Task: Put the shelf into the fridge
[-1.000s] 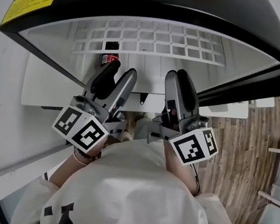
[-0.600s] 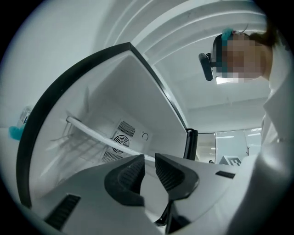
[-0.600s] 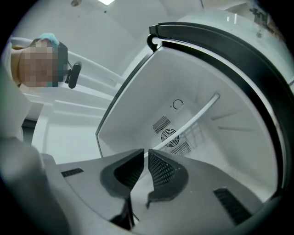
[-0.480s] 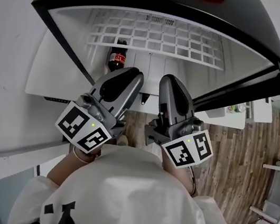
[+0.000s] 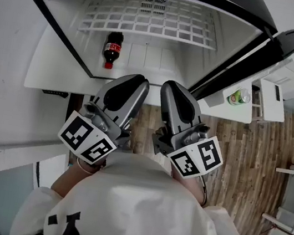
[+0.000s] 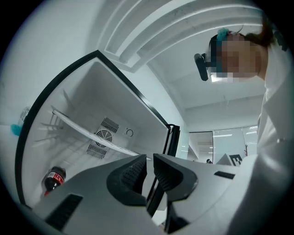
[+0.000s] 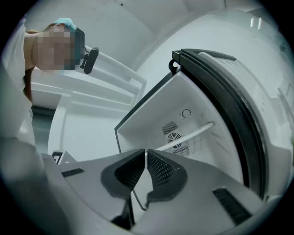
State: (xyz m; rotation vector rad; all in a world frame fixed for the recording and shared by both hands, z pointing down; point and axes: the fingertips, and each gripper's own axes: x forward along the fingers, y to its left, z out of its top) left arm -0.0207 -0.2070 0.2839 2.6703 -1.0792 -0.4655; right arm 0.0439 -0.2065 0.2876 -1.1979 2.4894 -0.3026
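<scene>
The white grid shelf [image 5: 147, 18] lies level inside the open black-framed fridge [image 5: 57, 17], high up near the back wall. It appears edge-on as a white bar in the left gripper view [image 6: 92, 135] and in the right gripper view [image 7: 188, 135]. My left gripper [image 5: 137, 82] and right gripper [image 5: 168, 87] are side by side in front of the fridge opening, clear of the shelf. Both are shut with nothing between the pads [image 6: 133, 170], and each gripper's own view shows the same for the left gripper [image 6: 149, 160] and the right gripper [image 7: 146, 157].
A cola bottle [image 5: 112, 49] with a red label lies on the fridge floor at the left, also seen as the bottle [image 6: 53, 179] low in the left gripper view. The fridge door [image 5: 248, 56] stands open at the right, with a green-capped bottle [image 5: 239, 96] in its rack. Wooden floor lies below.
Both grippers went from open at the shelf's front edge to shut and empty. They drew back out of the fridge towards the person.
</scene>
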